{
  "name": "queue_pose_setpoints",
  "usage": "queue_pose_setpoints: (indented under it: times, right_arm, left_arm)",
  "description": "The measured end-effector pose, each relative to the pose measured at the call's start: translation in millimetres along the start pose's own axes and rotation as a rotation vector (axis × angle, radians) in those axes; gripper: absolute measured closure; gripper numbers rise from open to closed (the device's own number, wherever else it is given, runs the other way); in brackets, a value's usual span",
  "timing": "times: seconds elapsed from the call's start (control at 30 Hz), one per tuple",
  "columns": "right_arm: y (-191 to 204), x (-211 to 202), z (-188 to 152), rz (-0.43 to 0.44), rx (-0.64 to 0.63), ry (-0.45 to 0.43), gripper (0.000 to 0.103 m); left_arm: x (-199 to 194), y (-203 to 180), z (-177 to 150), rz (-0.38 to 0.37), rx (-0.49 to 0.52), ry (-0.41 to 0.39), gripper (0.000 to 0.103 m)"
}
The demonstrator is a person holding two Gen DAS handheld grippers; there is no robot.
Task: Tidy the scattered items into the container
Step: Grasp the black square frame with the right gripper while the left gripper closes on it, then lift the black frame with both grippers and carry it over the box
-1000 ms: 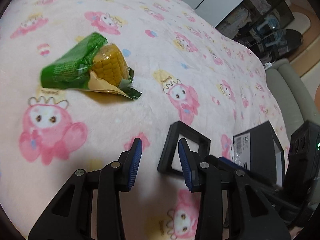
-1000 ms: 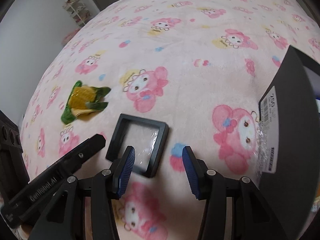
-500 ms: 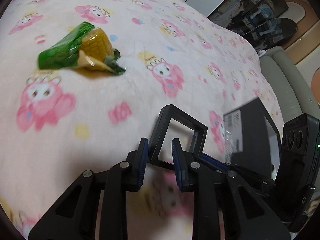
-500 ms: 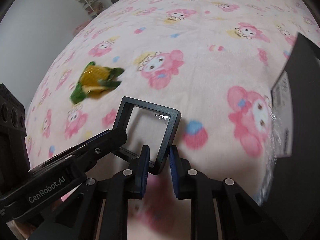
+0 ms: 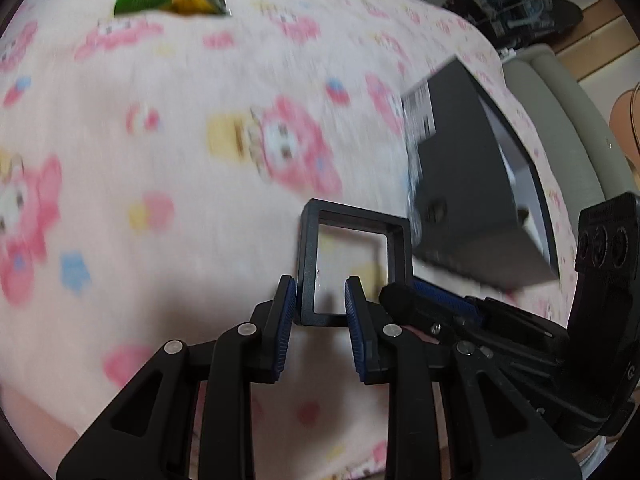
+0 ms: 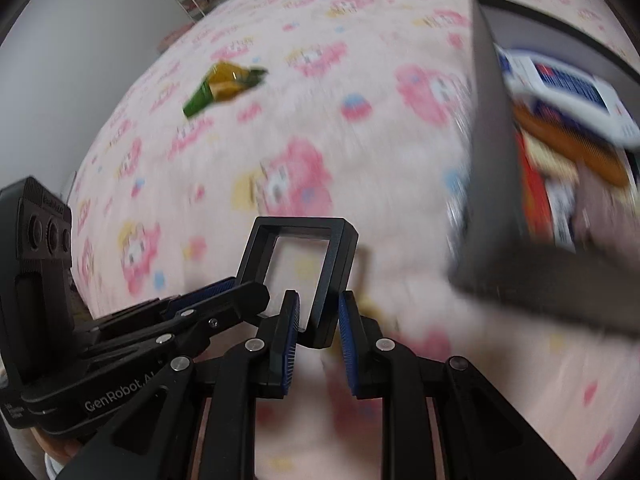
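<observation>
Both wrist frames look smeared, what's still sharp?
Left wrist: pink cartoon blanket and black storage box motion-blurred; left gripper and held square black frame crisp. Right wrist: same smear, right gripper sharp; fisheye bends edges.

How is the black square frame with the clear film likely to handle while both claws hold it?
The black frame looks rigid: its edges stay straight with the left claw and right claw gripping neighbouring corners. It seems light, lifted by corner pinches. The clear film could dent or tear if touched.
</observation>
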State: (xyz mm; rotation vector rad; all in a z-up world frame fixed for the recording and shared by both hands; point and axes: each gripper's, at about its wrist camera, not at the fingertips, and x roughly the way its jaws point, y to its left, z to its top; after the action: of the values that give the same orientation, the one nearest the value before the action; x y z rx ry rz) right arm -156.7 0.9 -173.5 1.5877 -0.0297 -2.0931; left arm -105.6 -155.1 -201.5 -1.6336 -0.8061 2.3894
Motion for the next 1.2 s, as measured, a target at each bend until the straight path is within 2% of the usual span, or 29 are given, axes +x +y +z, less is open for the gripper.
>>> queue_pose_setpoints:
  times: [0.2, 0.3, 0.43, 0.57, 0.63, 0.67, 0.7, 0.73, 0.83, 0.9, 1.0, 1.13, 1.2]
  right_arm:
    - [-21.1, -1.0, -34.2, 0.005, 0.025, 0.068, 0.085]
    - [-28.9, -1.5, -34.6, 0.007, 0.045, 0.071, 0.085]
    - [-28.4, -5.6, -28.8, -0.038, 0.033, 0.055, 0.084]
    - [-32.3, -8.6, -24.3, -0.068, 0.04, 0.033, 0.083]
    - [-37.9, -5.7, -24.3, -0.059, 0.056, 0.036, 0.083]
    - [-39.9, -4.1, -24.8, -0.054, 0.06, 0.037, 0.083]
    - [-40.3, -3.2, -25.8, -0.048, 0.055, 0.036, 0.083]
    - [-40.0, -3.4, -27.2, -0.043, 0.045, 0.034, 0.083]
    - [-36.4, -8.3, -31.9, -0.002, 0.011, 0.034, 0.086]
    - [-35.1, -12.0, -33.4, -0.008, -0.001, 0.023, 0.087]
    - [-41.4, -6.5, -32.3, 0.01, 0.038, 0.036, 0.086]
    - [-42.3, 17.1, -33.4, -0.013, 0.024, 0.071, 0.085]
    - [-37.9, 16.0, -34.1, -0.015, 0.005, 0.064, 0.085]
  left_arm:
    - [6.1, -14.8, -22.7, -0.032, 0.044, 0.063, 0.072]
    - [6.7, -15.9, -19.0, -0.029, 0.033, 0.055, 0.072]
    - [7.2, -10.5, -9.1, -0.039, -0.002, 0.026, 0.069]
    - [15.4, -6.8, -8.4, -0.021, -0.013, 0.041, 0.069]
    - [18.6, -7.9, -10.8, -0.007, -0.02, 0.044, 0.07]
    - [18.8, -8.8, -12.2, 0.011, -0.03, 0.042, 0.075]
    - [18.5, -10.8, -13.7, 0.014, -0.03, 0.048, 0.084]
    - [17.9, -13.6, -15.3, 0.004, -0.023, 0.06, 0.084]
    - [16.9, -20.7, -19.6, -0.02, -0.007, 0.09, 0.084]
    - [18.5, -21.3, -20.6, -0.02, -0.005, 0.094, 0.084]
    - [23.5, -19.4, -20.5, -0.014, -0.015, 0.095, 0.082]
    - [40.0, -11.3, -17.8, -0.007, -0.055, 0.108, 0.084]
    - [31.4, -21.7, -20.3, 0.007, -0.013, 0.087, 0.083]
